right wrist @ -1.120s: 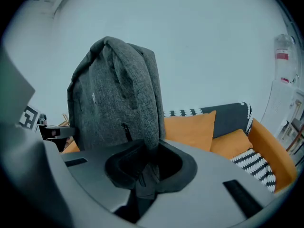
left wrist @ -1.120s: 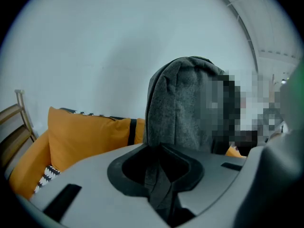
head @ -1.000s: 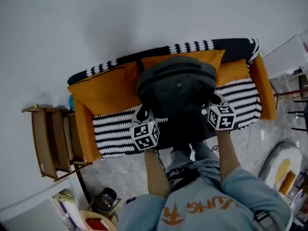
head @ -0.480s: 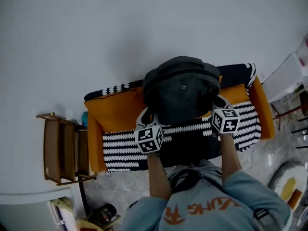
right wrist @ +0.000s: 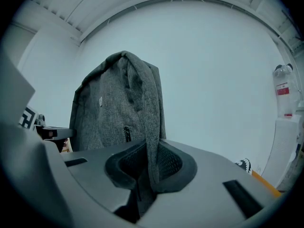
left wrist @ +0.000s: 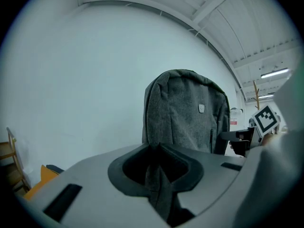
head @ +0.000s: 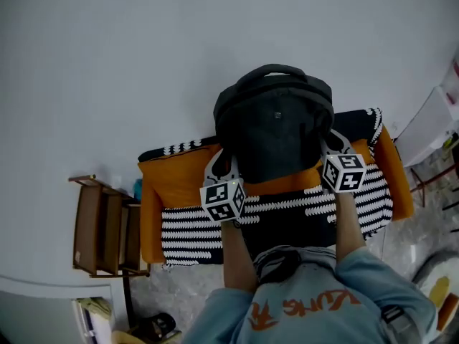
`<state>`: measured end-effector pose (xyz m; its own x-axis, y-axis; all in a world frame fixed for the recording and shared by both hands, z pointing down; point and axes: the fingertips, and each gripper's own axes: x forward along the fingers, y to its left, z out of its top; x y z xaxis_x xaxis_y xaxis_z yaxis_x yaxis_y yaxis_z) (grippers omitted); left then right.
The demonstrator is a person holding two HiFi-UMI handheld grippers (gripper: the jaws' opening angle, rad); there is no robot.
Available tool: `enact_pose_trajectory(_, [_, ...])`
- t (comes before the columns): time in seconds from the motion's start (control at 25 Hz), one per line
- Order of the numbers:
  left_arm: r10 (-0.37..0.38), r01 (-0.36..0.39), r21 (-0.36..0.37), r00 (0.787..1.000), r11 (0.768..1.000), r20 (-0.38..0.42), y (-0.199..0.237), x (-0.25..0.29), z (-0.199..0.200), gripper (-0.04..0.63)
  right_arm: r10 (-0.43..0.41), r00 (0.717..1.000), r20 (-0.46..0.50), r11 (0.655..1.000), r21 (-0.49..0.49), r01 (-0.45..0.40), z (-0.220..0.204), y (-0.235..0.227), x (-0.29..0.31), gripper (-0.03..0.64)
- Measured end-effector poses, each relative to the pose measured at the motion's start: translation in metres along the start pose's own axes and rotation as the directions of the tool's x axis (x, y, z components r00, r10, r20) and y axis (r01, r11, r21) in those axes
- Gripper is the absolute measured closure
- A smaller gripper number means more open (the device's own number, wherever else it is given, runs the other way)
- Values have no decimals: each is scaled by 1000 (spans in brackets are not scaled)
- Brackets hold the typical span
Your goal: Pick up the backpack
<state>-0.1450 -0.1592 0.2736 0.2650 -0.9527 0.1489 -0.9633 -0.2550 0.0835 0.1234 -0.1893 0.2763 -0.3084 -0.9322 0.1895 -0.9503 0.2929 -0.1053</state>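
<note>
A dark grey backpack [head: 276, 127] hangs upright in the air above the sofa, held from both sides. My left gripper [head: 231, 169] is shut on the fabric at the backpack's left lower edge. My right gripper [head: 328, 149] is shut on its right lower edge. In the left gripper view the backpack [left wrist: 185, 113] rises ahead with a fold of grey cloth pinched between the jaws [left wrist: 159, 184]. In the right gripper view the backpack [right wrist: 118, 103] stands to the left, and a strip of its fabric runs down into the jaws [right wrist: 149, 172].
Below the backpack is a sofa [head: 186, 221] with orange cushions and a black-and-white striped cover. A wooden shelf unit [head: 104, 228] stands to its left. A white wall fills the background. A white cabinet [head: 430, 120] sits at the right edge.
Both grippers have risen together with the backpack, which has come up off the sofa seat and now hangs against the wall above the backrest.
</note>
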Motion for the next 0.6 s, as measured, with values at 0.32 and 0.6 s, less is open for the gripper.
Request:
enact_pose_trajectory(0.32, [-6, 6, 2, 996, 1000, 88, -23, 16, 40, 523, 17, 996, 84, 1000, -8, -17, 45, -25, -2, 581])
enact_pose_trajectory(0.6, [-36, 37, -4, 991, 999, 127, -45, 34, 53, 525, 13, 993, 116, 1000, 12, -14, 59, -51, -3, 580])
